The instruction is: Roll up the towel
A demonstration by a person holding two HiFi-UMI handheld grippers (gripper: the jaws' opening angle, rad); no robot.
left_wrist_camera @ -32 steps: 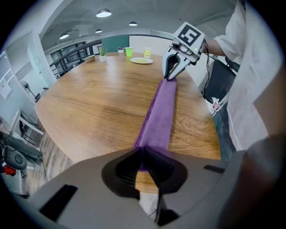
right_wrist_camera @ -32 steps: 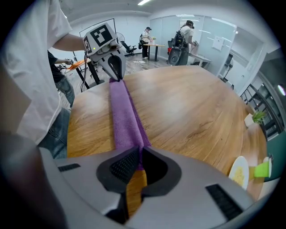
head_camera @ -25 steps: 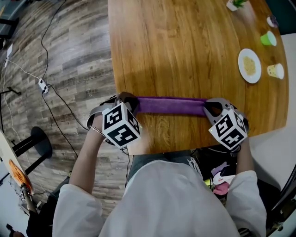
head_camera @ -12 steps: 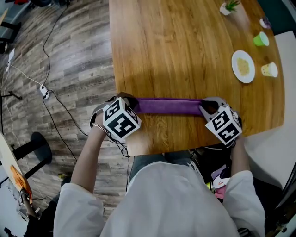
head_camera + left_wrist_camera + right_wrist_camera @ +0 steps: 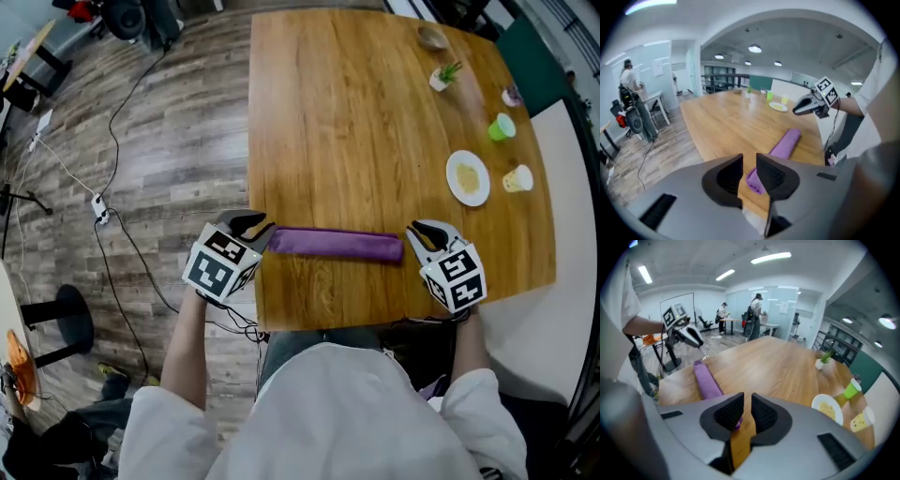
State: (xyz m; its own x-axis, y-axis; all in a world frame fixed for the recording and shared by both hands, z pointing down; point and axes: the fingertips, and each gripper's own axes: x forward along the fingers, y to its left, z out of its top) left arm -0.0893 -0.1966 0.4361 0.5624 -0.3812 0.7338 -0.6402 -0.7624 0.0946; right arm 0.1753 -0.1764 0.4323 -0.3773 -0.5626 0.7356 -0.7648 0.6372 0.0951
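Nearest us, the left gripper (image 5: 257,225) hangs at one end of the roll. Its jaws have just been opening and now show a narrow gap with nothing pinched between them. Across at the other end is the right gripper (image 5: 414,236), jaws a sliver apart and empty too. Between the two lies the towel (image 5: 336,244), a tight purple roll set crossways near the near edge of the wooden table (image 5: 375,112). It looks fully rolled to me, so what matters now is a clean getaway. Draw both grippers outward off the ends together without catching the loose outer flap, or it may unwind. Farther back, the plate (image 5: 467,176), two cups and a small plant sit well apart.
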